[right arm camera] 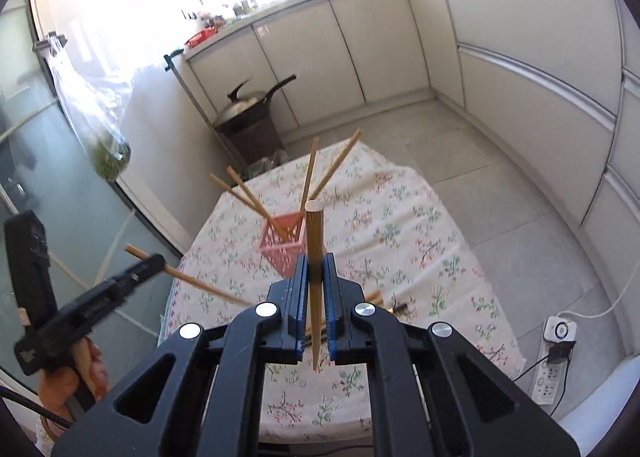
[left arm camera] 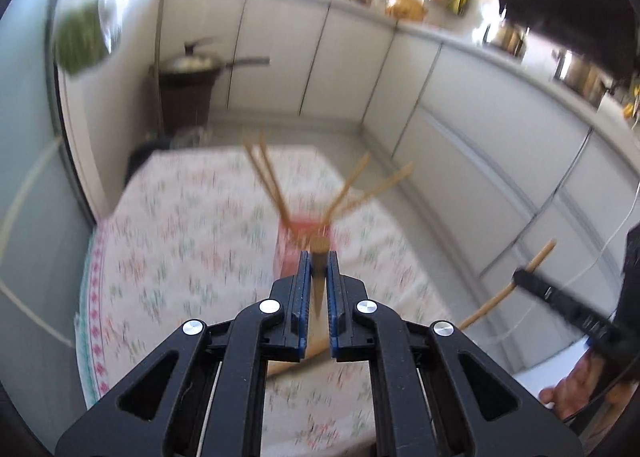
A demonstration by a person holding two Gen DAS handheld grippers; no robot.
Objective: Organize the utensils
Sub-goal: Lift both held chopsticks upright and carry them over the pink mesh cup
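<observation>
A pink slotted basket (right arm camera: 280, 247) stands on the flowered tablecloth (right arm camera: 400, 233) with several wooden chopsticks (right arm camera: 310, 173) leaning out of it. My right gripper (right arm camera: 316, 261) is shut on one chopstick (right arm camera: 314, 233), held upright above the table in front of the basket. My left gripper (left arm camera: 319, 257) is shut on another chopstick (left arm camera: 319, 247), seen nearly end-on, with the basket (left arm camera: 300, 229) blurred behind it. Each wrist view shows the other gripper: the left (right arm camera: 154, 261) with its stick (right arm camera: 200, 283), the right (left arm camera: 520, 277) with its stick (left arm camera: 492, 303). More chopsticks (right arm camera: 380, 299) lie on the cloth.
A lidded wok (right arm camera: 248, 105) sits on a dark stand beyond the table's far end. White cabinets (right arm camera: 520, 57) line the back and right. A power strip (right arm camera: 554, 361) lies on the tiled floor at right. A bag of greens (right arm camera: 110, 153) hangs at left.
</observation>
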